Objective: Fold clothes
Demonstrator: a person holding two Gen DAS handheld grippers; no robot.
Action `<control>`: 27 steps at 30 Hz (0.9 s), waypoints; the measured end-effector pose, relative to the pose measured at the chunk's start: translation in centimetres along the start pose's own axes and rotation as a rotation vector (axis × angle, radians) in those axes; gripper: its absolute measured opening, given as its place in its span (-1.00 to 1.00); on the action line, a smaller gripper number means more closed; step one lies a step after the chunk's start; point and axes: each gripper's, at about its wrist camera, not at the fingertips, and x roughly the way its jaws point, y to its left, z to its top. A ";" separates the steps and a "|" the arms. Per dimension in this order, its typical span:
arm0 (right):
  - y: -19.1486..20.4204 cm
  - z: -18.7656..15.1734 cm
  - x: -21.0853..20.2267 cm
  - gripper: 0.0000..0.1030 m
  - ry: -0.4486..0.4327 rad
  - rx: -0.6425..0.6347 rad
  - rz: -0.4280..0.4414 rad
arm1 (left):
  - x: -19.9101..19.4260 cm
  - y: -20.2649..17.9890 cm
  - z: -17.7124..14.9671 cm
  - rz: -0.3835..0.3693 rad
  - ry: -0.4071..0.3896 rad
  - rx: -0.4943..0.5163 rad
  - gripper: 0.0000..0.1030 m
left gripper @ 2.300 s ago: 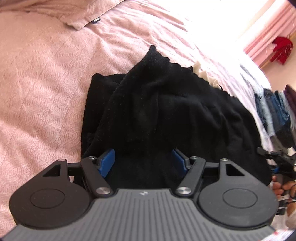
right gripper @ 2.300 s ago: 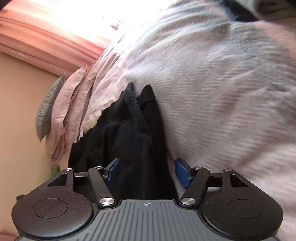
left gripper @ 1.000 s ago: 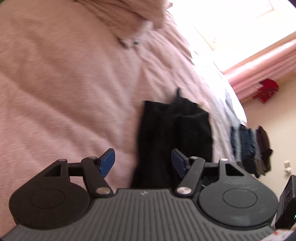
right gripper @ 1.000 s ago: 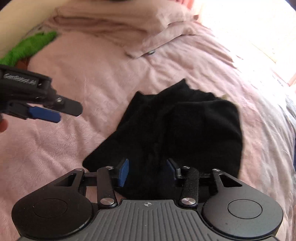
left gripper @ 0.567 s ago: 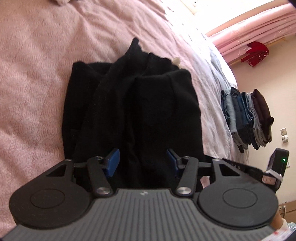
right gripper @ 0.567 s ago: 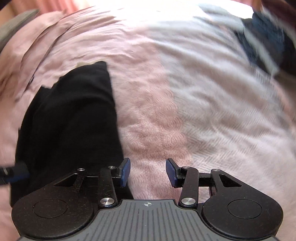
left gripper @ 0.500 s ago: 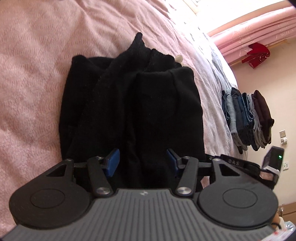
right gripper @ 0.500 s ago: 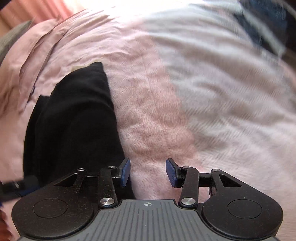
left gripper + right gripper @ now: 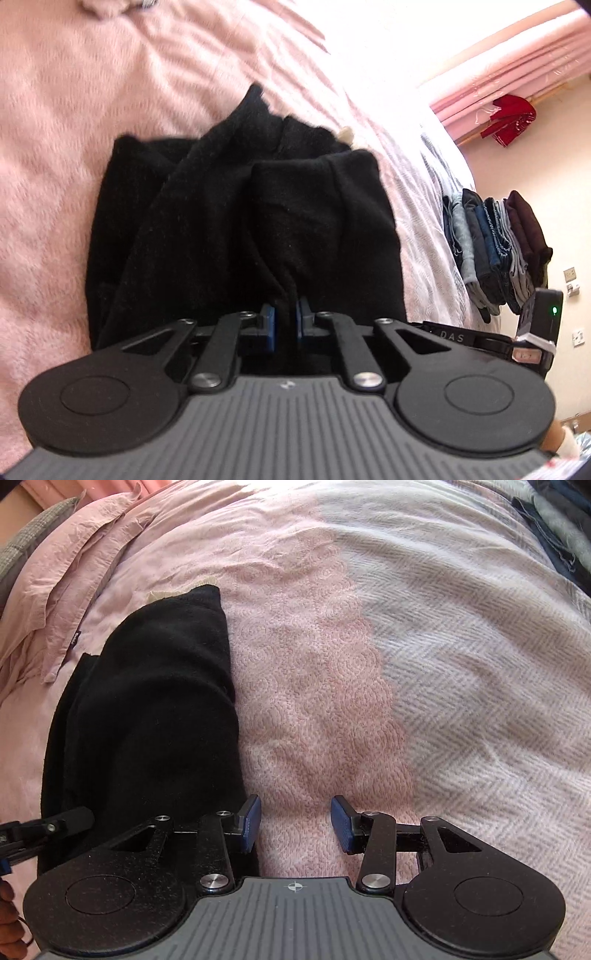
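Note:
A black knitted garment (image 9: 236,229) lies bunched in loose folds on the pink bedspread (image 9: 55,129). My left gripper (image 9: 285,325) is shut on the garment's near edge, and a ridge of black cloth rises from between the blue pads. In the right wrist view the same garment (image 9: 155,709) lies to the left. My right gripper (image 9: 295,823) stands open over bare pink bedspread (image 9: 314,686) just right of the garment's edge, its left pad (image 9: 249,821) next to the cloth. Nothing sits between its fingers.
A stack of folded clothes (image 9: 498,243) lies on the grey-striped blanket (image 9: 480,664) at the right. A crumpled pink shirt (image 9: 66,572) lies beyond the garment. Pink curtains (image 9: 517,62) and a red cloth (image 9: 509,118) hang at the wall.
My left gripper's fingers have come together on the near edge of the black garment, having stood open half a second ago. The right gripper stays open beside the cloth, nearly still.

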 end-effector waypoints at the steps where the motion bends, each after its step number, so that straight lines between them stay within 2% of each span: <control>1: 0.6 0.0 -0.2 -0.22 -0.004 -0.018 -0.011 | -1.0 -0.6 -0.1 0.006 -0.032 0.041 -0.87; 3: 2.1 0.0 -0.8 -0.24 -0.021 -0.070 -0.027 | -3.0 -1.5 0.0 0.015 -0.095 0.099 -0.87; 5: 3.9 -0.1 -1.2 -0.24 -0.042 -0.138 -0.031 | -4.6 -1.0 0.3 0.022 -0.132 0.093 -0.87; 8: 6.7 -0.4 -1.4 -0.24 -0.076 -0.226 -0.037 | -6.0 0.6 0.3 0.076 -0.167 0.094 -0.87; 12: 9.7 -1.1 -0.5 -0.24 -0.095 -0.316 -0.073 | -5.7 4.6 -0.5 0.121 -0.173 0.042 -0.87; 14: 10.3 -1.6 0.5 -0.24 -0.110 -0.355 -0.096 | -4.7 6.5 -0.9 0.103 -0.158 -0.026 -0.86; 17: 10.0 -1.7 0.7 -0.23 -0.108 -0.330 -0.094 | -4.7 7.5 -0.6 0.065 -0.152 -0.062 -0.86; 20: 8.8 -0.7 -0.5 -0.23 -0.099 -0.273 -0.053 | -6.1 7.1 0.3 0.039 -0.150 -0.055 -0.75; 22: 7.9 0.2 -1.7 -0.23 -0.140 -0.192 -0.006 | -7.1 7.0 1.1 0.016 -0.175 -0.055 -0.51; 25: 7.3 1.8 -2.6 -0.23 -0.229 -0.111 0.062 | -7.2 6.6 2.9 0.025 -0.221 -0.039 -0.48; 27: 7.8 2.7 -1.8 -0.23 -0.235 -0.117 0.089 | -6.1 6.2 4.0 0.040 -0.217 -0.007 -0.48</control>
